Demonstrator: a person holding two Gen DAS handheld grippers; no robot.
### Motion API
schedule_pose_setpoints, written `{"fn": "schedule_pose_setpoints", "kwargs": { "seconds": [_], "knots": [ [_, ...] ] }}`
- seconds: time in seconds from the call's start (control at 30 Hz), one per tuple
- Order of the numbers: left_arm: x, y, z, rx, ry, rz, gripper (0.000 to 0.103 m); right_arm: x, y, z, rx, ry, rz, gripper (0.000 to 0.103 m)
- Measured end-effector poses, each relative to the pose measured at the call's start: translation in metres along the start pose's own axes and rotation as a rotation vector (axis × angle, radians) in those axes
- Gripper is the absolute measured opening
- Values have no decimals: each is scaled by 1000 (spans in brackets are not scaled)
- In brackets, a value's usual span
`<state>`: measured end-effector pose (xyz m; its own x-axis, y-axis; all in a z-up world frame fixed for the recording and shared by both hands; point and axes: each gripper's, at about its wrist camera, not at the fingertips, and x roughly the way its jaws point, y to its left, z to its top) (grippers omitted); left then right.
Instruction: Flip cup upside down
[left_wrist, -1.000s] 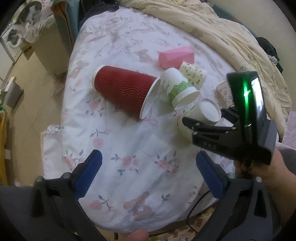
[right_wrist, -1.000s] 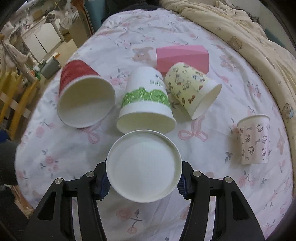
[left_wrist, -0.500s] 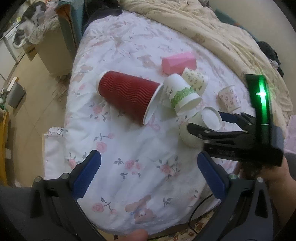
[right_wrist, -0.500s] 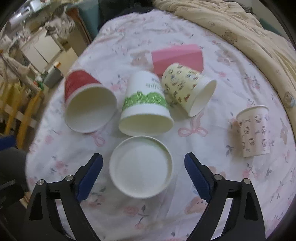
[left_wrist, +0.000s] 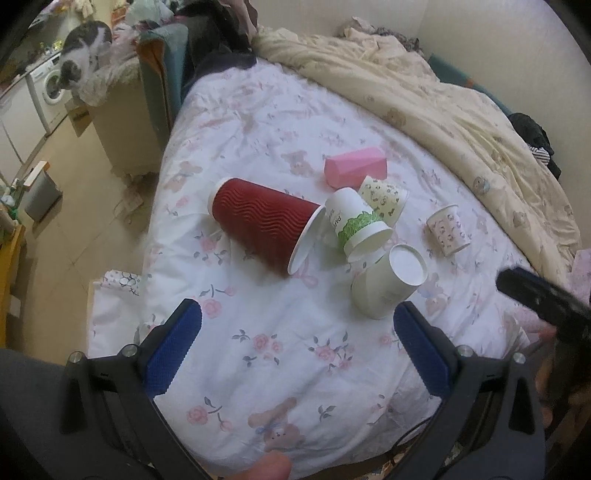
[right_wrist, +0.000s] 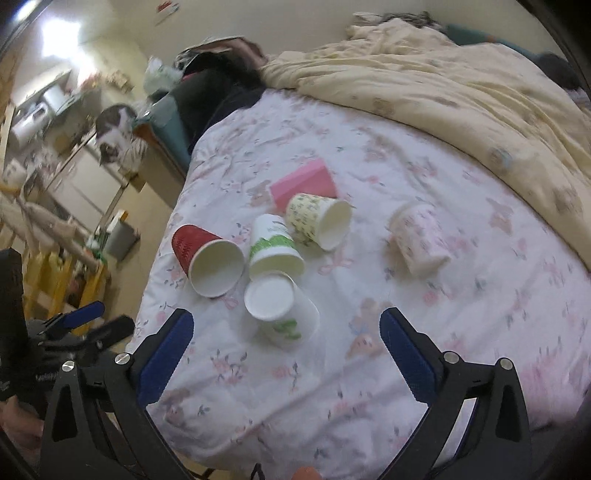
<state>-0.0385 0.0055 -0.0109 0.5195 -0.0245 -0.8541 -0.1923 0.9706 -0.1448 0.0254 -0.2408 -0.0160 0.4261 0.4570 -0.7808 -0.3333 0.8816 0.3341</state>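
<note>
A white paper cup (left_wrist: 388, 284) stands upside down and slightly tilted on the floral bedsheet, its base up; it also shows in the right wrist view (right_wrist: 282, 310). My right gripper (right_wrist: 286, 354) is open and empty, pulled back above the near side of the bed, apart from the cup. My left gripper (left_wrist: 295, 347) is open and empty, hovering over the sheet in front of the cups.
A red ribbed cup (left_wrist: 266, 229), a green-banded white cup (left_wrist: 354, 225) and a yellow patterned cup (left_wrist: 384, 197) lie on their sides behind it. A pink patterned cup (left_wrist: 448, 230) stands to the right. A pink box (left_wrist: 354, 170) and a cream duvet (left_wrist: 461, 110) lie beyond.
My right gripper opened, let go of the white cup and pulled back and up. The cup now stands base-up on the sheet. The left gripper rose slightly.
</note>
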Motion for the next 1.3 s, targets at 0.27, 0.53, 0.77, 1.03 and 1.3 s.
{"fn": "schedule_pose_setpoints", "kwargs": {
  "seconds": [0.27, 0.53, 0.77, 1.03, 1.3],
  "knots": [
    [-7, -13, -10, 46, -78, 93, 103, -6, 0, -33, 2, -70, -91, 103],
    [-9, -23, -14, 74, -121, 116, 103, -2, 5, -35, -24, -81, -109, 103],
    [-8, -24, -13, 73, -121, 115, 103, 0, 7, -34, -34, -79, -114, 103],
    [-8, -23, -12, 72, -120, 112, 103, 0, 9, -35, -41, -82, -116, 103],
    [-7, -23, -11, 66, -121, 106, 103, -1, 8, -35, -39, -77, -119, 103]
  ]
}}
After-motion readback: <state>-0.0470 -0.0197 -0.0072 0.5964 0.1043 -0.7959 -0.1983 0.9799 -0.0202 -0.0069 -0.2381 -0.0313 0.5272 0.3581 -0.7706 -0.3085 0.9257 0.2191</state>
